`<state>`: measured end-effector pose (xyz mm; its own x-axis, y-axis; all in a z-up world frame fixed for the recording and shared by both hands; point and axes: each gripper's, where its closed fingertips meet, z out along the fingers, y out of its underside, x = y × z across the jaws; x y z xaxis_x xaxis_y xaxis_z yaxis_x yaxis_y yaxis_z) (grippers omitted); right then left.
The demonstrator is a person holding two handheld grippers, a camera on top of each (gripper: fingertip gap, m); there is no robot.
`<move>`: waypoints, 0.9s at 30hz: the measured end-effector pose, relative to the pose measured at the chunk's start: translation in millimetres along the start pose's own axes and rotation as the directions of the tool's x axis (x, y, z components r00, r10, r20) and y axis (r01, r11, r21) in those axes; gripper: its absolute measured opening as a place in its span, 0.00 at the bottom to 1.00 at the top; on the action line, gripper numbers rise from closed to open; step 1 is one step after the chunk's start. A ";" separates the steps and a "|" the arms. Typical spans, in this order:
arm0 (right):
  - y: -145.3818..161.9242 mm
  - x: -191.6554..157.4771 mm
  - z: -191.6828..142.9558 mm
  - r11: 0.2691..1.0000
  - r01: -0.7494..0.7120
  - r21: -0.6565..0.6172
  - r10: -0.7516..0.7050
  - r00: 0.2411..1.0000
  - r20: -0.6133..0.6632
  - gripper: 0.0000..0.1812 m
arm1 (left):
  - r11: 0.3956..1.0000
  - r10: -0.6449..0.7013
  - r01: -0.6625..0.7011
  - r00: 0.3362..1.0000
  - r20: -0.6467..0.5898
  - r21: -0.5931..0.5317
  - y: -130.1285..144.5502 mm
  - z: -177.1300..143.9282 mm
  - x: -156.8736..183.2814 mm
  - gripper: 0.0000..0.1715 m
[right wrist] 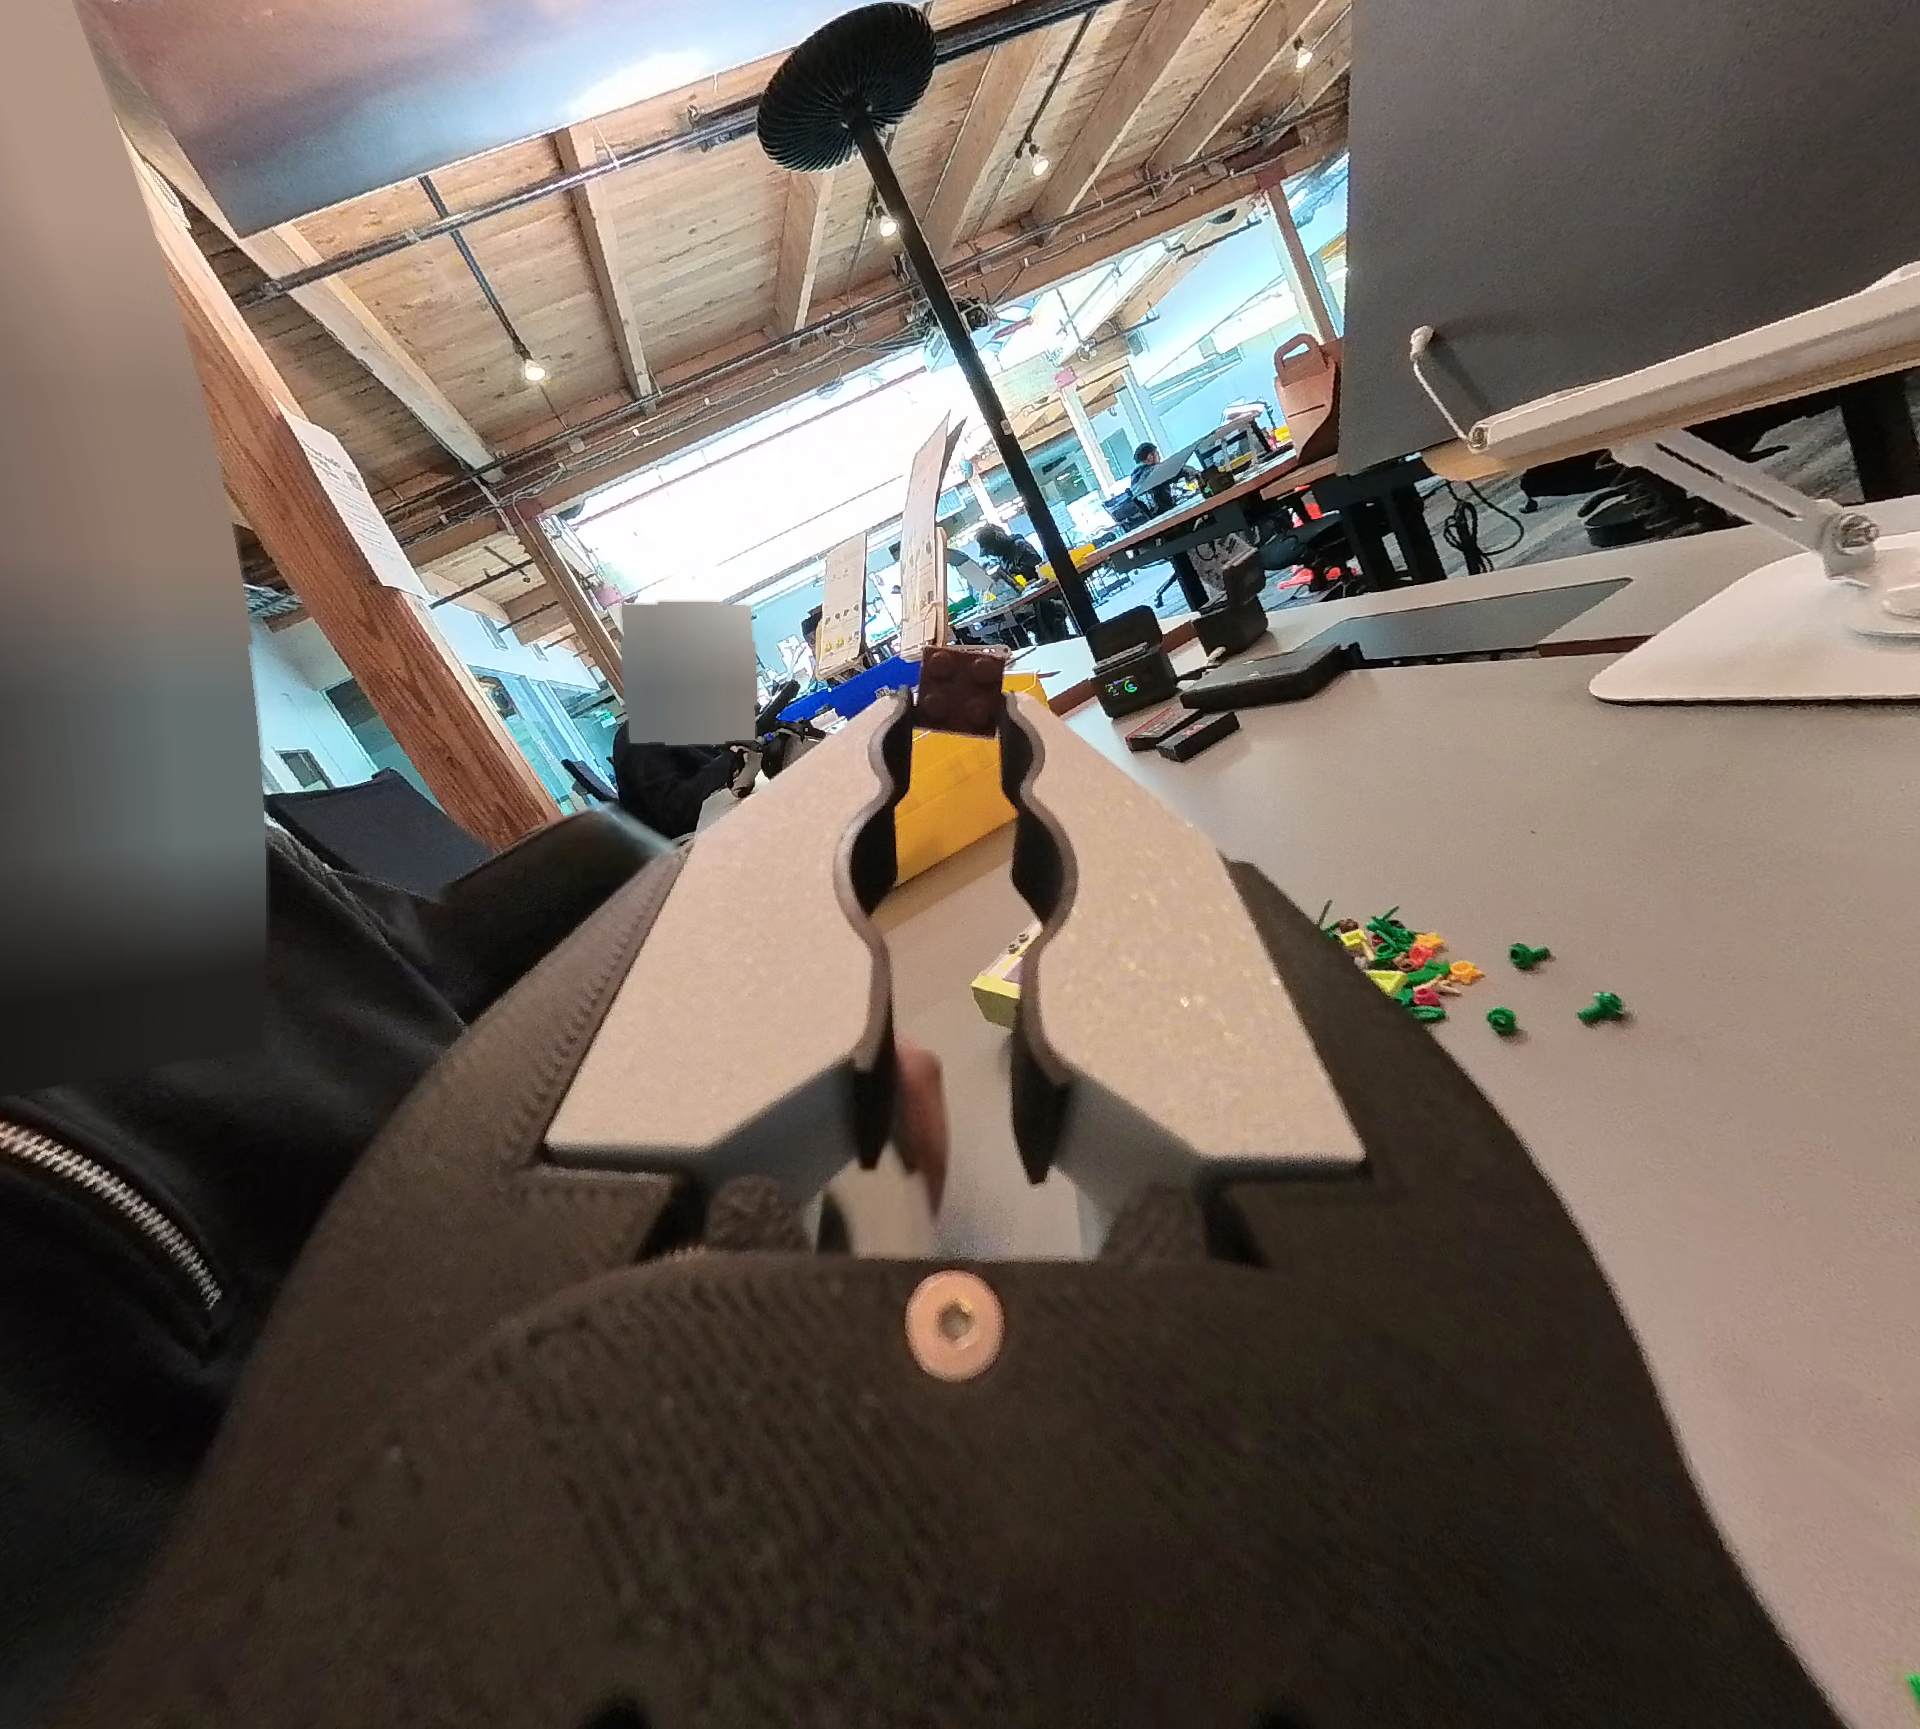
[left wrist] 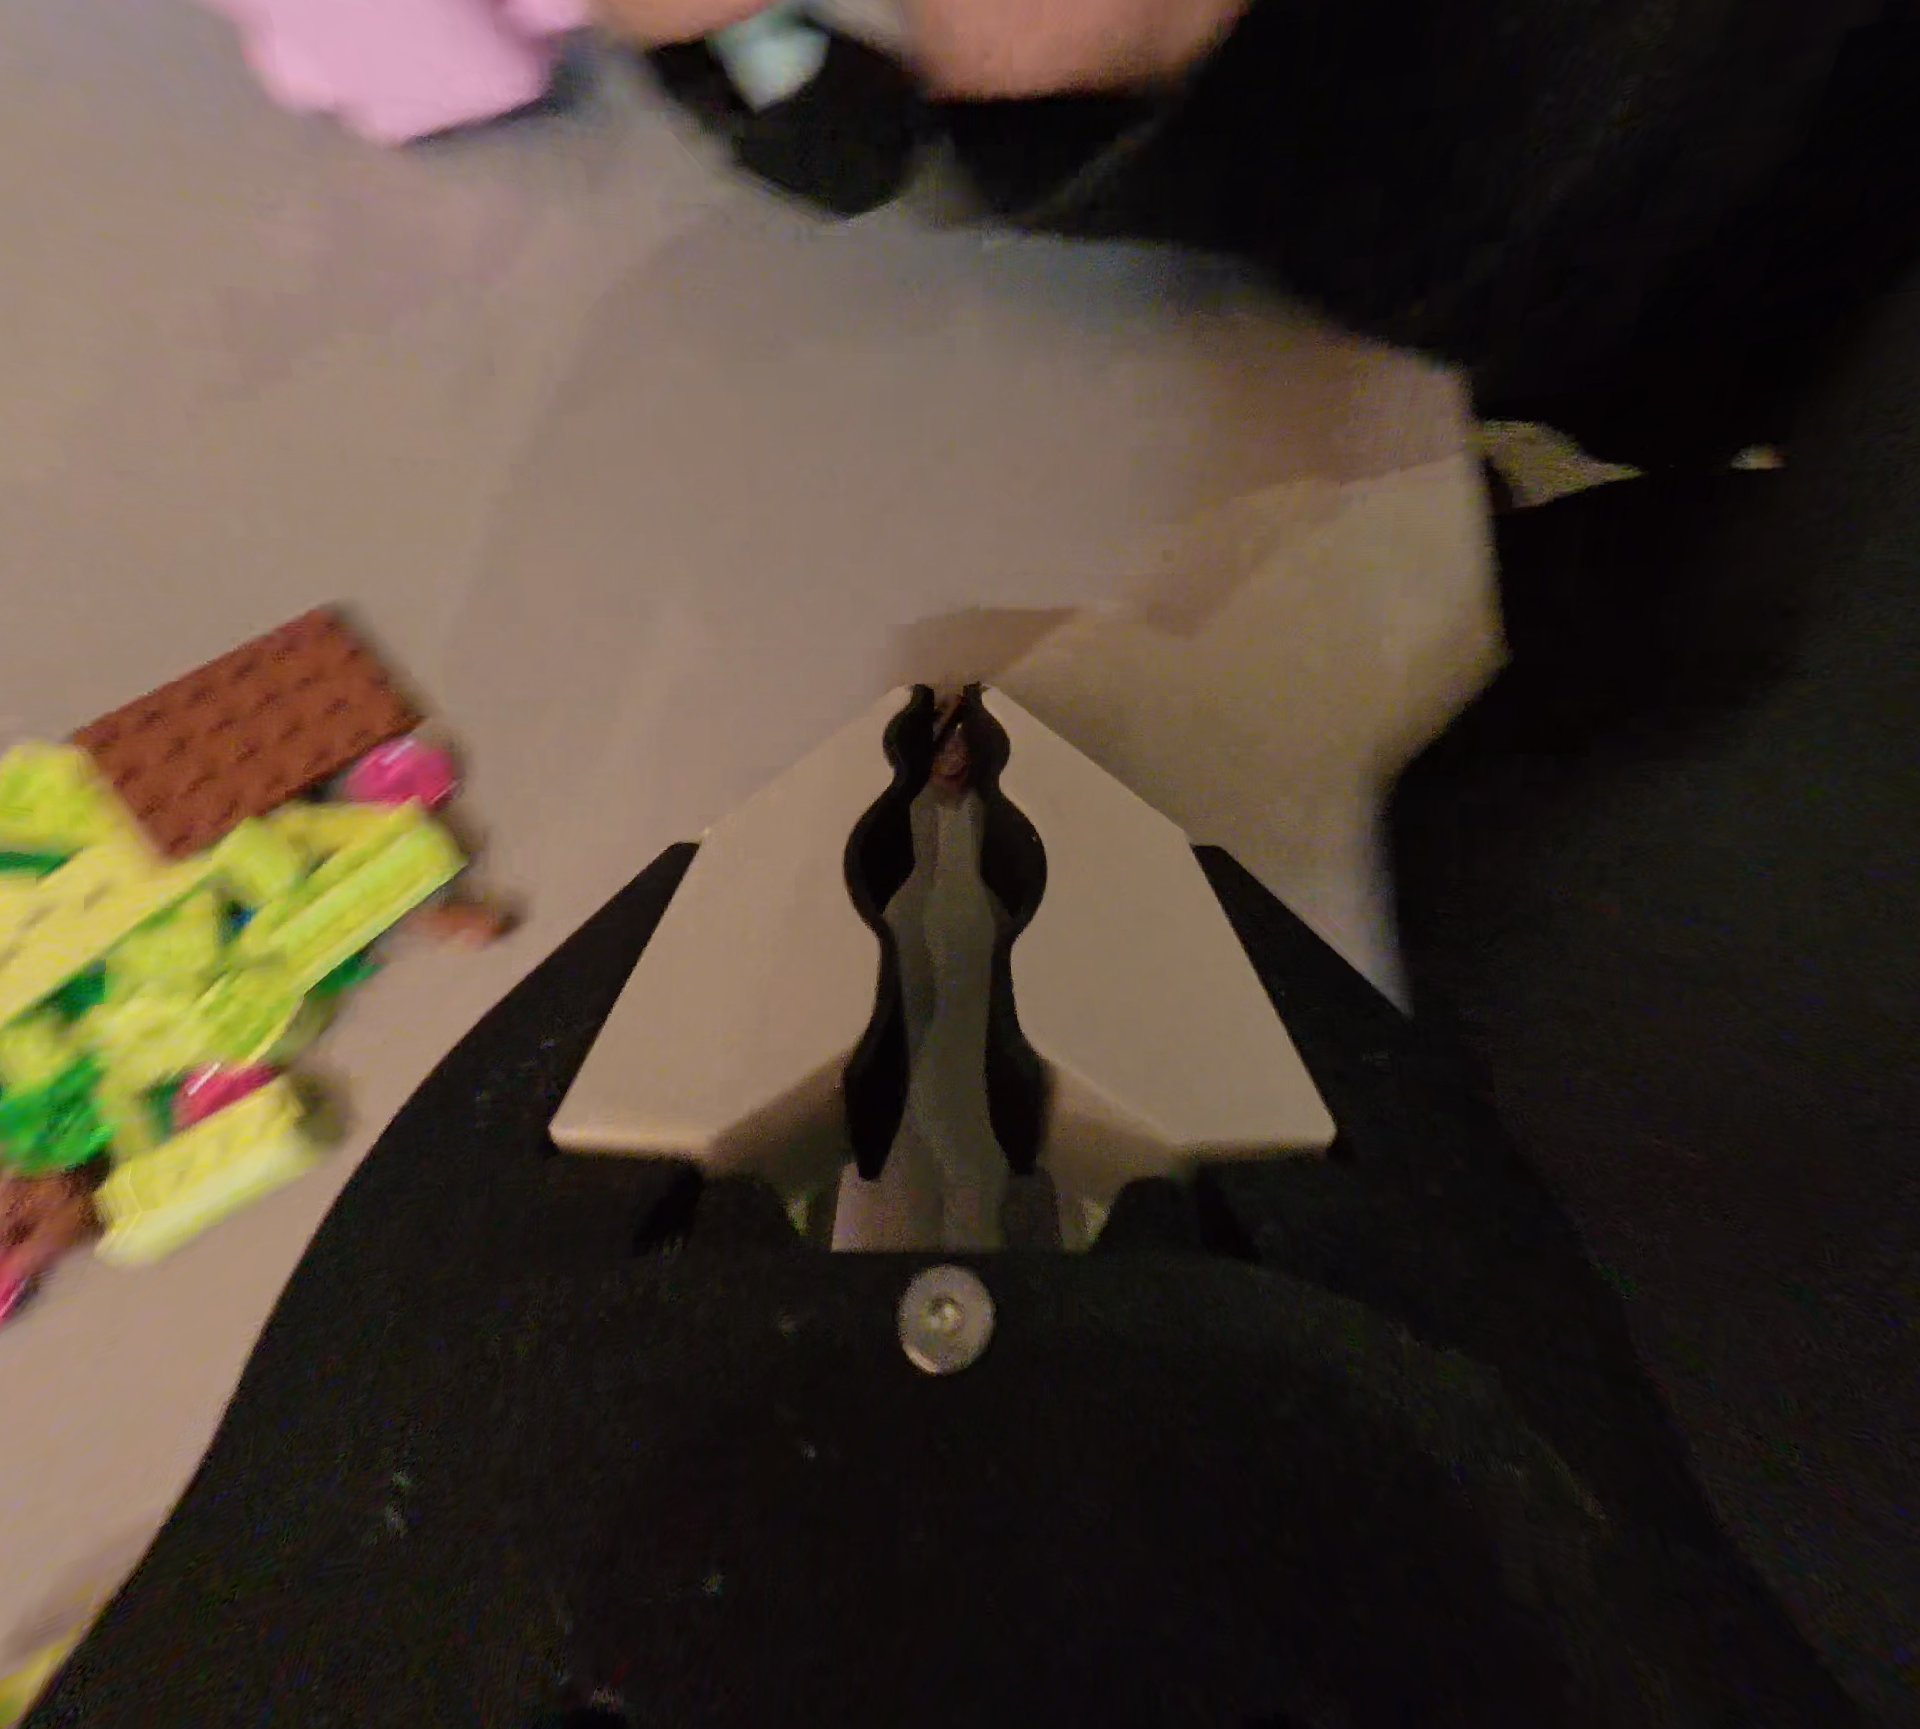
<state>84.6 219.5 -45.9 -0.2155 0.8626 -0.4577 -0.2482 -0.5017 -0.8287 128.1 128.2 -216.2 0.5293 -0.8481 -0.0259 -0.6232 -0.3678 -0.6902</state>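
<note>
The right claw [right wrist: 954, 711] grips a brown brick [right wrist: 958, 689] at its tips (left claw [left wrist: 947, 700] clenched, contents unclear).

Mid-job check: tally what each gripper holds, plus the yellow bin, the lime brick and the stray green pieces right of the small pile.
Brown brick in right gripper: 1
Small brown piece in left gripper: 1
Yellow bin: 1
Lime brick: 1
Stray green pieces: 3
Total: 7

A grey table [right wrist: 1455, 827] bears scattered small bricks [right wrist: 1403, 957], a yellow box [right wrist: 951, 796] and a white stand base [right wrist: 1756, 630].
</note>
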 end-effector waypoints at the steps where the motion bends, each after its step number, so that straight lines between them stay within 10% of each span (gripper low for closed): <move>1: 0.6 0.1 0.2 1.000 -0.002 -0.002 0.002 1.000 0.001 0.08 | 0.999 -0.032 0.033 0.998 0.051 -0.009 7.3 -6.0 -16.5 0.00; 13: 25.3 10.5 9.2 0.990 0.039 -0.138 -0.049 0.997 -0.066 0.07 | 0.978 -0.207 0.194 0.945 0.252 0.077 32.7 -43.8 -93.8 0.14; 20: 71.3 4.7 30.5 0.953 -0.095 -0.288 0.103 0.995 0.015 0.08 | 0.804 -0.308 0.224 0.949 0.064 0.550 -25.7 -100.7 -92.1 0.21; 24: 92.0 -6.5 41.0 0.882 -0.325 -0.341 0.379 0.920 0.104 0.08 | 0.808 -0.224 0.093 0.962 0.158 0.582 -27.3 -114.9 -86.3 0.18; 27: 95.0 -9.5 46.2 0.898 -0.281 -0.338 0.341 0.931 0.131 0.07 | 0.775 -0.324 0.255 0.946 0.017 0.578 -17.9 -110.9 -83.8 0.15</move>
<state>19.5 160.7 -105.4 -0.4090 0.6238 -0.6660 0.1566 -0.6711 -0.7247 31.1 163.6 -121.4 0.7119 -0.6769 0.1870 -0.0155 -0.2813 -0.9595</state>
